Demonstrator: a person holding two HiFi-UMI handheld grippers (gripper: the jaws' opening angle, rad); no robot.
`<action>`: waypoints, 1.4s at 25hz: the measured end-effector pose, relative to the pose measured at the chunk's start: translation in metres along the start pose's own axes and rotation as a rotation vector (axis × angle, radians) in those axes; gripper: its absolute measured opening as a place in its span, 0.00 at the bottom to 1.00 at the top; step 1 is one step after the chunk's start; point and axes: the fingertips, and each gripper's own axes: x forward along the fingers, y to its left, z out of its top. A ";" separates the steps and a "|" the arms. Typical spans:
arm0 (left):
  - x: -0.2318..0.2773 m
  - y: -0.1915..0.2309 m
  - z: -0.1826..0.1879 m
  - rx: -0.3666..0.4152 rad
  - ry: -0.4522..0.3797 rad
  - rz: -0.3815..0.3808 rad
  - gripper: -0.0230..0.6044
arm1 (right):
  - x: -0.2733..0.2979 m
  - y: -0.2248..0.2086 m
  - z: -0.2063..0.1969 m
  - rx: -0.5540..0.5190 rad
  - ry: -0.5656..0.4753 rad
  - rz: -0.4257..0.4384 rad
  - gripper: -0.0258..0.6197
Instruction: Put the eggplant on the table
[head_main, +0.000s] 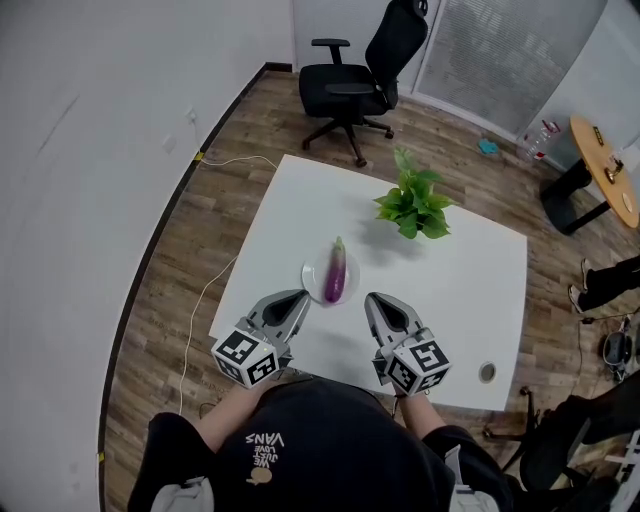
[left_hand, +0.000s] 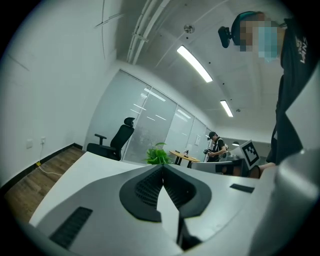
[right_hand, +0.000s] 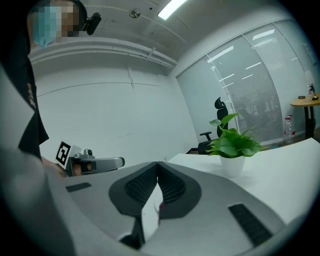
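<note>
A purple eggplant (head_main: 336, 275) with a green stem lies on a small white plate (head_main: 312, 279) near the middle of the white table (head_main: 300, 215). My left gripper (head_main: 300, 297) hangs over the table's near edge, just left of the plate, its jaws shut with nothing between them. My right gripper (head_main: 375, 300) sits just right of the plate, also shut and empty. In the left gripper view the jaw tips (left_hand: 162, 165) meet; in the right gripper view the tips (right_hand: 158, 163) meet too, and a sliver of the eggplant (right_hand: 161, 206) shows through the gap below them.
A potted green plant (head_main: 413, 204) stands on the table behind the plate. A small round insert (head_main: 487, 372) sits near the table's front right corner. A black office chair (head_main: 355, 80) stands beyond the table, a round wooden table (head_main: 606, 165) at far right. A white cable (head_main: 205, 305) runs on the floor.
</note>
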 end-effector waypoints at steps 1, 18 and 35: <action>-0.001 0.000 0.000 0.000 -0.003 0.003 0.06 | -0.001 0.001 0.000 -0.002 0.000 0.001 0.07; -0.001 -0.001 0.005 0.027 -0.002 -0.005 0.05 | 0.007 0.005 0.008 -0.027 0.002 0.004 0.07; 0.003 -0.004 0.013 0.054 -0.005 -0.027 0.05 | 0.010 0.008 0.009 -0.042 0.011 0.000 0.07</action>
